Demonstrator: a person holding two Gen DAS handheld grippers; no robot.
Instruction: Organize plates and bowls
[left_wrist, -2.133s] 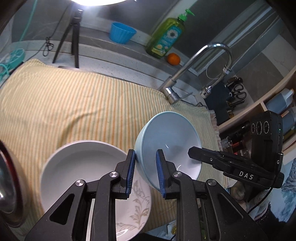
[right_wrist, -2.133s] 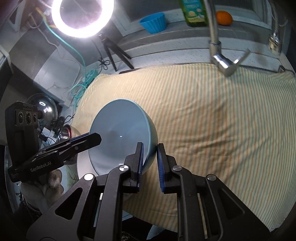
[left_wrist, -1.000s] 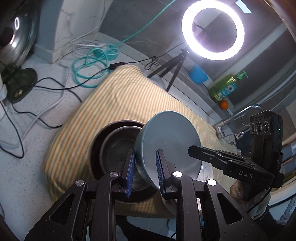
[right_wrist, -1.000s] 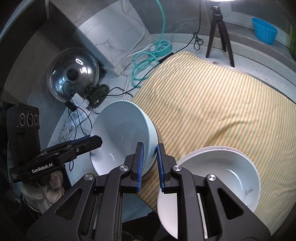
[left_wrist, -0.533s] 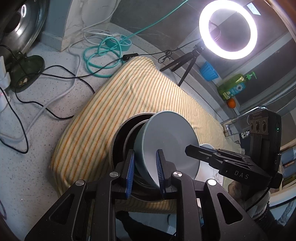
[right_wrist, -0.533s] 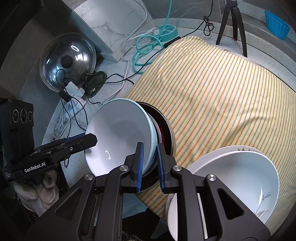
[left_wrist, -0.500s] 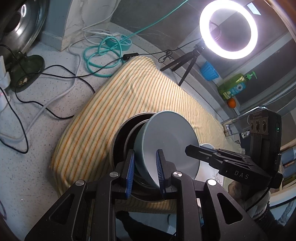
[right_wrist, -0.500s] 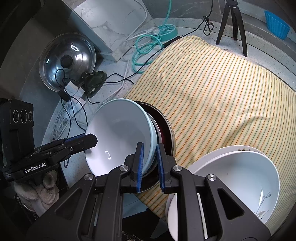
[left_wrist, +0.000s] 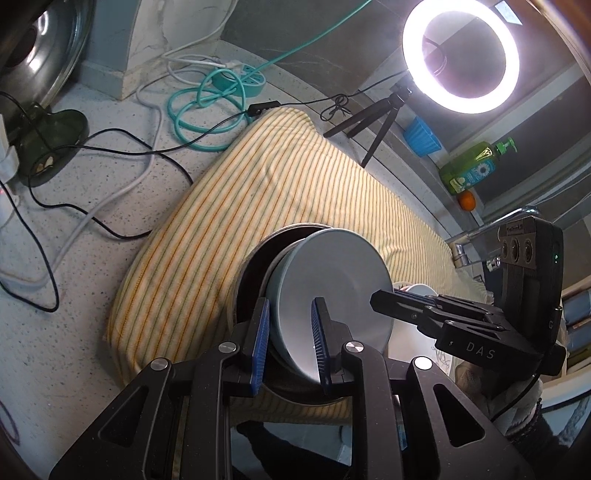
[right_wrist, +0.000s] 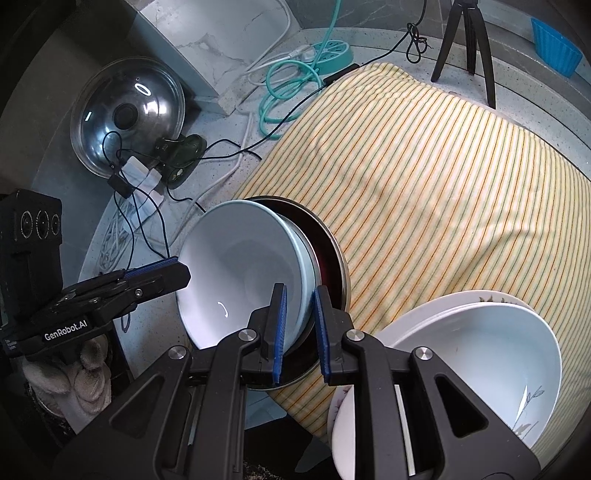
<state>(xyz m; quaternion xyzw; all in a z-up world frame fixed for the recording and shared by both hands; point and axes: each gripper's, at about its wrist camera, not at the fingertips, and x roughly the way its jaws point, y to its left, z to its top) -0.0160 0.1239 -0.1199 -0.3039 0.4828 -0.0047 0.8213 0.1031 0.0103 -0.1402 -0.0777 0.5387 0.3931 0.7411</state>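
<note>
Now both grippers, left gripper (left_wrist: 289, 334) and right gripper (right_wrist: 298, 326), have jaws clamped on the pale blue bowl's (right_wrist: 240, 273) rim, low centre frame, tilted inside the metal bowl (right_wrist: 332, 258) on the striped cloth (right_wrist: 443, 184).

We see a pale blue bowl (right_wrist: 243, 266) with a whitish inside, a dark metal bowl (right_wrist: 332, 254) showing deep red within, and a cream cloth (right_wrist: 443, 177) striped orange and green. The white bowl (right_wrist: 480, 350) carries a grey leaf sprig. Gripper pads (right_wrist: 279, 332) are bright blue on black. A teal cable (left_wrist: 199, 103) lies on a speckled grey counter (left_wrist: 92, 192).
</note>
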